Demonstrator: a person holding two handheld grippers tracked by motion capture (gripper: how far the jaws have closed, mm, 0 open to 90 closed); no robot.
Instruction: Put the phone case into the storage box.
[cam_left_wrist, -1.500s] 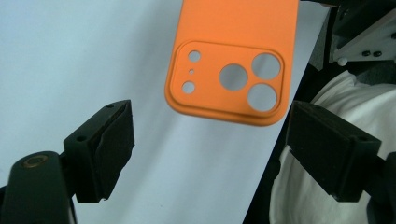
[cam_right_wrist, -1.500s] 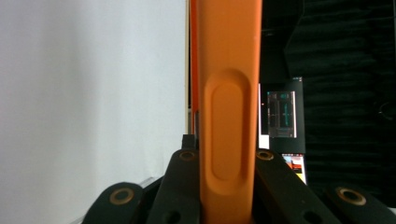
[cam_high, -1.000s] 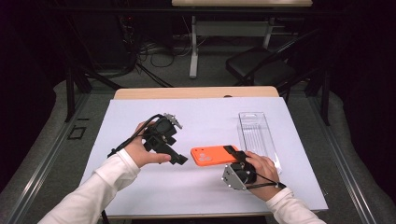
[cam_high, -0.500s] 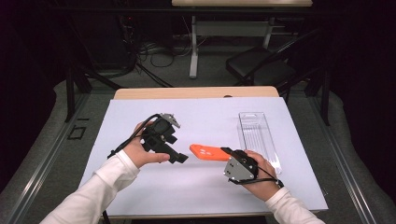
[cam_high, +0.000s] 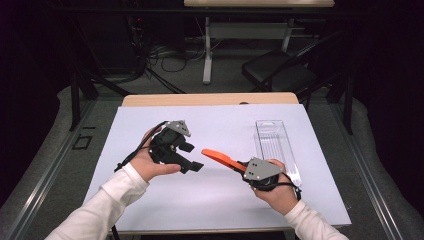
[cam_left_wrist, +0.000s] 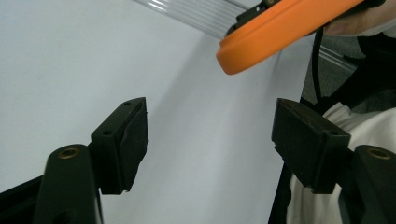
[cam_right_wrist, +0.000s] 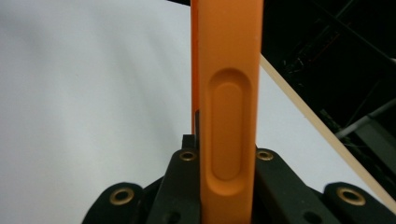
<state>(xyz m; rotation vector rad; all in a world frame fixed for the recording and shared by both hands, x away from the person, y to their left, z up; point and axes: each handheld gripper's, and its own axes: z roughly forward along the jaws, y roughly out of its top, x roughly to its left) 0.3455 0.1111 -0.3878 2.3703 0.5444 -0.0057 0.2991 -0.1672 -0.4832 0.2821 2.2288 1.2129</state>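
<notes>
Orange case (cam_high: 218, 157) pinched in right gripper (cam_high: 245, 168), left gripper (cam_high: 196, 166) spread, above white table sheet (cam_high: 220, 200) in a dark room.

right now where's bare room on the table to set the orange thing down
Bare white sheet behind both grippers, left of the clear tray; also the near strip between the forearms. Crowded mid-table, where the left gripper faces the orange case.

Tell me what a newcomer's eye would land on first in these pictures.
The orange case stands out first: the right gripper is shut on its edge and holds it above the white table, pointing toward the left gripper. That gripper's jaws stand wide open, with the case's tip just beyond them and not between them. A clear tray lies flat on the table's right side, beside the right hand.
</notes>
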